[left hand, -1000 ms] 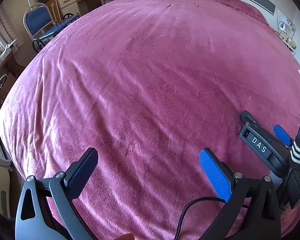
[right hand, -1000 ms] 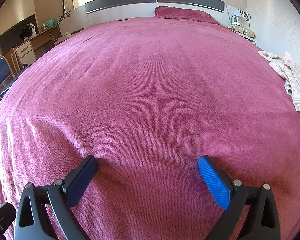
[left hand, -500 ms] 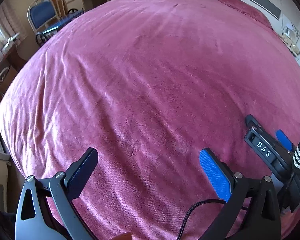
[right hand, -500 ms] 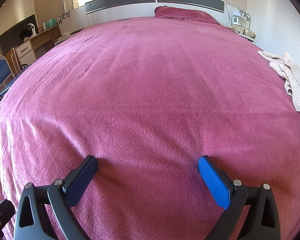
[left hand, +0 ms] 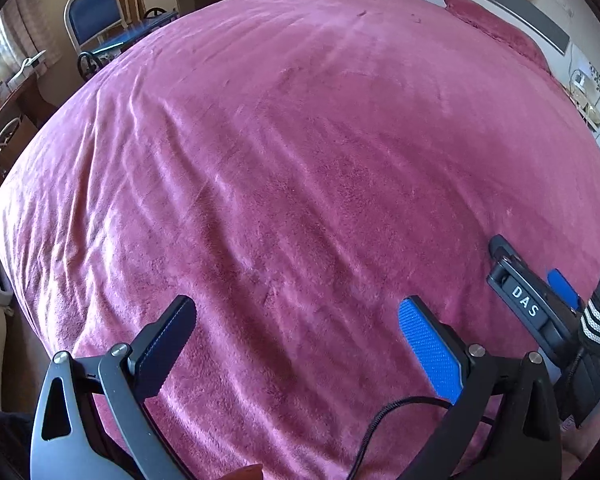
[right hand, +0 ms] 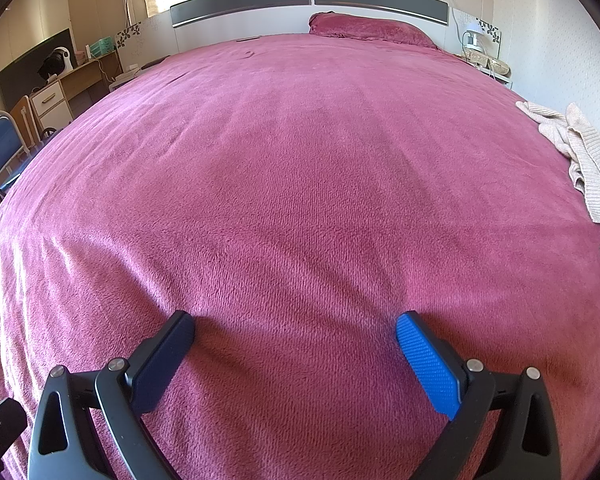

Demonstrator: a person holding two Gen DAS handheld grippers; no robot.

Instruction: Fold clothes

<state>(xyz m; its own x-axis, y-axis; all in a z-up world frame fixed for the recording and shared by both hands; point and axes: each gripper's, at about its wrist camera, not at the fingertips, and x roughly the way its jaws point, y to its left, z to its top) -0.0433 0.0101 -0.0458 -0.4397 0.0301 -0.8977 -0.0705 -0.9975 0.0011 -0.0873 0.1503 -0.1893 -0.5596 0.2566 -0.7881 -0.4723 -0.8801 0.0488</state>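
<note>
At far right bed edge, beige garment (right hand: 580, 156), well apart from spread right gripper (right hand: 294, 344) jaws

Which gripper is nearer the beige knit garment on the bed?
Right. The right gripper has the beige knit garment ahead to its right. The left gripper sits further left, beyond the right one; its view barely catches the garment.

Left tool (left hand: 296, 316) agape above pink blanket (left hand: 300, 160)

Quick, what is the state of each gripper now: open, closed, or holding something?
Left gripper: open, holding nothing, above the blanket.
Right gripper: open, holding nothing; the sweater lies far to its right.
</note>
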